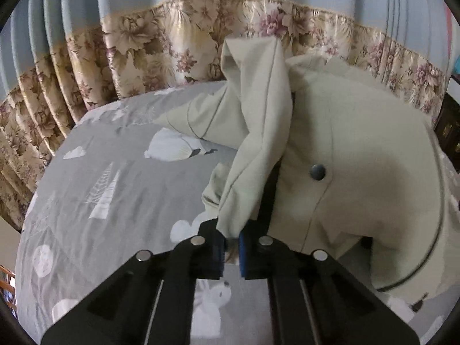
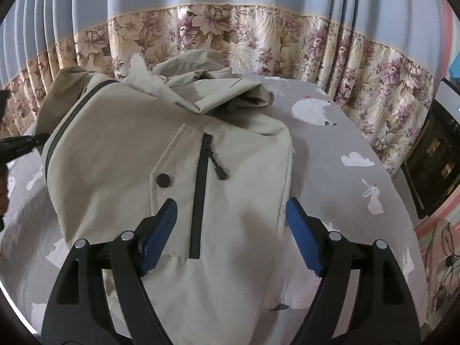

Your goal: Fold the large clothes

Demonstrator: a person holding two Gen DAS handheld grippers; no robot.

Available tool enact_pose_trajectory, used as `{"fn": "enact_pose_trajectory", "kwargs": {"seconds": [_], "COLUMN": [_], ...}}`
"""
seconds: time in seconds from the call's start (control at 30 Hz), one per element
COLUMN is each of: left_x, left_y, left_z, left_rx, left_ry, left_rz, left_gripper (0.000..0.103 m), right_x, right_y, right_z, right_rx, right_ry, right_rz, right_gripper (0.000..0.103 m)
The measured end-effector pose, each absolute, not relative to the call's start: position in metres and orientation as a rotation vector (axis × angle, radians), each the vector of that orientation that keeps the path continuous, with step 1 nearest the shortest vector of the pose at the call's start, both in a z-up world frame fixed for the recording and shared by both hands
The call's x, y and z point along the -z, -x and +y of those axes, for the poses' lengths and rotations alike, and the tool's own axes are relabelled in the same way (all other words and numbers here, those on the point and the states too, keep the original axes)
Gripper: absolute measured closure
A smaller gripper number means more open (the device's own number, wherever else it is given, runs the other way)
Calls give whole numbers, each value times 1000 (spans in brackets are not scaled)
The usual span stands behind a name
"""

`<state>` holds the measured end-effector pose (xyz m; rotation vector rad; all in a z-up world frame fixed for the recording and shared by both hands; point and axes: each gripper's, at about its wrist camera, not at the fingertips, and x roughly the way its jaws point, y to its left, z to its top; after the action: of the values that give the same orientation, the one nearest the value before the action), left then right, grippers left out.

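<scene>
A large beige jacket [image 2: 120, 155] with a black zip pocket [image 2: 201, 198] and a dark snap button [image 2: 164, 180] lies partly folded on a grey printed bedsheet [image 2: 339, 178]. My left gripper [image 1: 231, 240] is shut on a fold of the jacket's sleeve or edge [image 1: 258, 132], which rises lifted above the sheet; the jacket body [image 1: 359, 149] lies to its right. My right gripper [image 2: 230, 224] is open and empty, its blue pads [image 2: 299, 230] hovering over the jacket's near end on either side of the zip pocket.
A grey sheet with white rabbits and trees [image 1: 115, 172] covers the bed. Blue curtains with a floral band [image 2: 230, 28] hang close behind. A dark cabinet [image 2: 431, 155] stands at the right. The left gripper's black body [image 2: 17, 143] shows at the right wrist view's left edge.
</scene>
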<state>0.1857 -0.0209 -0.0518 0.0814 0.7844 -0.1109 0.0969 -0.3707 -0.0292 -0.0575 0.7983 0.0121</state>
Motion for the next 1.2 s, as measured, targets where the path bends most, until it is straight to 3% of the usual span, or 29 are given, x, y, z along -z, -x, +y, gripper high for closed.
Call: {"fn": "enact_pose_trajectory", "kwargs": {"seconds": [0.37,0.67,0.77,0.8,0.83,0.87,0.97,1.1,1.2], "left_x": [-34,-46,-21,-11,-5,3,17,36,48], "left_y": [-95,-40,-42,-41,-38,-34,-17,-1,9], "left_z": [1,7,10,12,15,19,29,34,26], "left_rx": [109,58,31,30,27,18,29,83,165], "left_ry": [-27,-46,-63,-56,-44,-22,-3,-31,-32], "left_rz": [616,631,682,699,708,708,708,754,771], "left_gripper": [98,96,89,70,35,26,24,18,17], "right_x": [27,40,53,56,60,64,70,77,75], "right_y": [-74,-44,-44,-44,-44,-43,-39,-34,-31], "right_z": [-374,-382,-388,-388,-388,-387,-387,-391,-382], "right_rx": [-36,-44,-44,-52,-59,-58,-52,-100,-131], "right_ry": [42,37,5,-1,-4,5,12,-59,-33], "right_rz": [802,842,893,910,926,943,964,986,988], "right_gripper": [23,18,18,18,18,18,19,26,45]}}
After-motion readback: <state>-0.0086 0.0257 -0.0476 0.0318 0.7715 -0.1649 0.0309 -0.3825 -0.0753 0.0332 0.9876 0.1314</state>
